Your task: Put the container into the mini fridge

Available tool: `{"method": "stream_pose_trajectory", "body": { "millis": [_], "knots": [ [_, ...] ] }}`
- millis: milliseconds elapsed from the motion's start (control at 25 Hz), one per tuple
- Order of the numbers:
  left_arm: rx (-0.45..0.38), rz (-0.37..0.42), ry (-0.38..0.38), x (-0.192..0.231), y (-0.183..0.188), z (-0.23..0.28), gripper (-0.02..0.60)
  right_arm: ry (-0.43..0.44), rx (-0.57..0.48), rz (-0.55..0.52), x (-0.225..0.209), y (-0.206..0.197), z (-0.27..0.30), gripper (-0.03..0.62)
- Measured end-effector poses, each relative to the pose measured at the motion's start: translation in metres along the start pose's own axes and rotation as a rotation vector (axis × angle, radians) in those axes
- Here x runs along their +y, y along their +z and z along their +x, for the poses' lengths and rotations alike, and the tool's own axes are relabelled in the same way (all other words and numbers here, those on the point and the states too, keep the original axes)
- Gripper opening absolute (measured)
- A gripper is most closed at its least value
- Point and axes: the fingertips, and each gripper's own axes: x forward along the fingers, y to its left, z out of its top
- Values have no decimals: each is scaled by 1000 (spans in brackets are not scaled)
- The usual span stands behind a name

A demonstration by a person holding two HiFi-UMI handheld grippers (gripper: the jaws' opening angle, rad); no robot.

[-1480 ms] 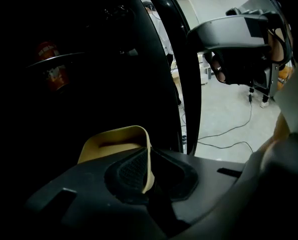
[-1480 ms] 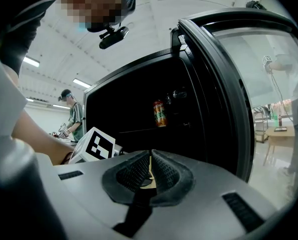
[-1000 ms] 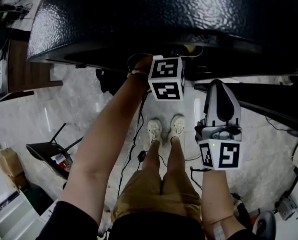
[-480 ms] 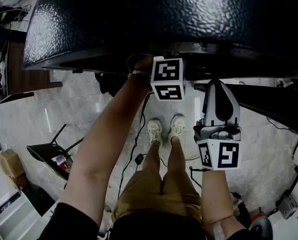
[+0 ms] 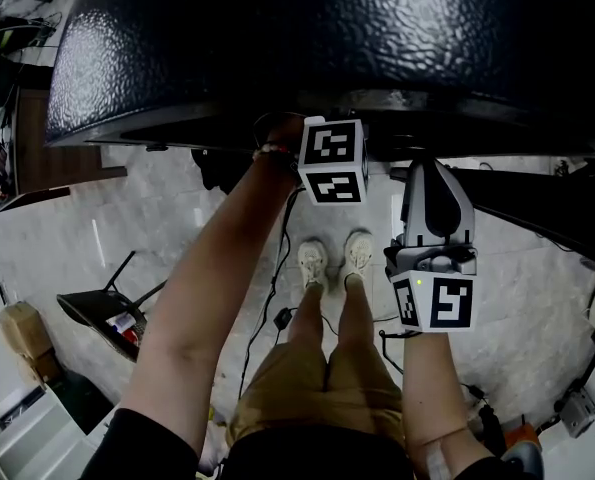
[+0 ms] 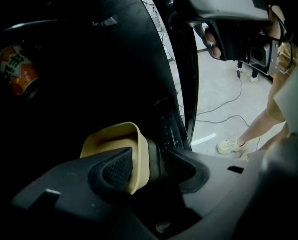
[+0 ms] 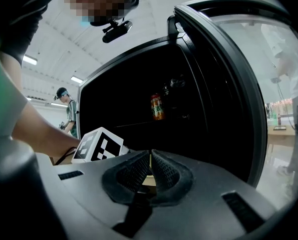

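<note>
Pale floor [image 5: 127, 218] is being looked down on from above, and the black mini fridge [image 5: 327, 38] is being shown open in front of the person. The left gripper [image 6: 150, 155] is being reached down into the dark inside of the fridge. Its jaws have just been opening, so the yellow container [image 6: 111, 138] is being let go. One wall of the container is being shown between the two spread jaws, but it is not being squeezed by them. The container seems to be being set down low inside the fridge, near the front, though what is under it is being hidden by the dark. The jaws are likely being opened here because the container is already where it is meant to be. The right gripper [image 7: 150, 156] is being held out level in front of the opening, with its jaws pressed together and nothing being gripped. It is probably being held aside so the other arm is not being blocked. The glass door [image 7: 239, 84] is being swung wide so an arm can fit. An orange drink can [image 7: 157, 106] is being stored further back. Black cables [image 5: 269, 298] are being trailed across the floor by the person's pale shoes [image 5: 329, 258], and a brown wooden top [image 5: 57, 138] is being shown at the left edge.
</note>
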Motion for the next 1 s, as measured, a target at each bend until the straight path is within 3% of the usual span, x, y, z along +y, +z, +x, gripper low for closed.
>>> {"method": "stream_pose_trajectory", "body": {
  "millis": [1000],
  "knots": [
    [-19,-6,51,-3,-1,-5,222,-4,-3,0,0,-3,-6,41]
  ]
}}
